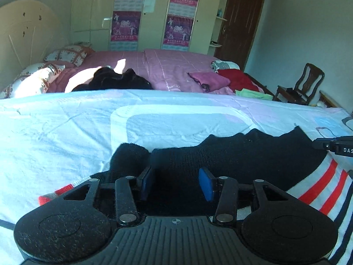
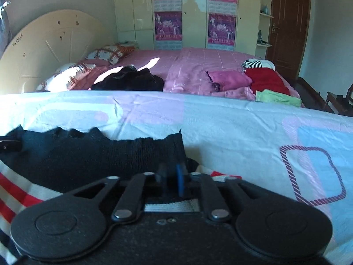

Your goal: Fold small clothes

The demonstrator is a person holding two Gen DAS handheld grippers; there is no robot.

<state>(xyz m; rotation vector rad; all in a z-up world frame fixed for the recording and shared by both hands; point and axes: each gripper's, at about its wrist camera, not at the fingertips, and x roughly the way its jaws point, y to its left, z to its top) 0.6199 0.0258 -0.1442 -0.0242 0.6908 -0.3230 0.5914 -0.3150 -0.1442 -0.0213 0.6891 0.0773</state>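
Left wrist view: left gripper (image 1: 176, 182) jaws half open, nothing pinched, over the black knit garment (image 1: 231, 154) low centre on the bed sheet (image 1: 66, 132). Right gripper (image 2: 171, 177) jaws narrow, apparently empty. Soft, light, floppy; grab hem corners.

Black knit garment (image 1: 242, 154) with red-white-navy stripes on pale blue-and-pink patterned sheet (image 1: 66, 132), blue-padded claws
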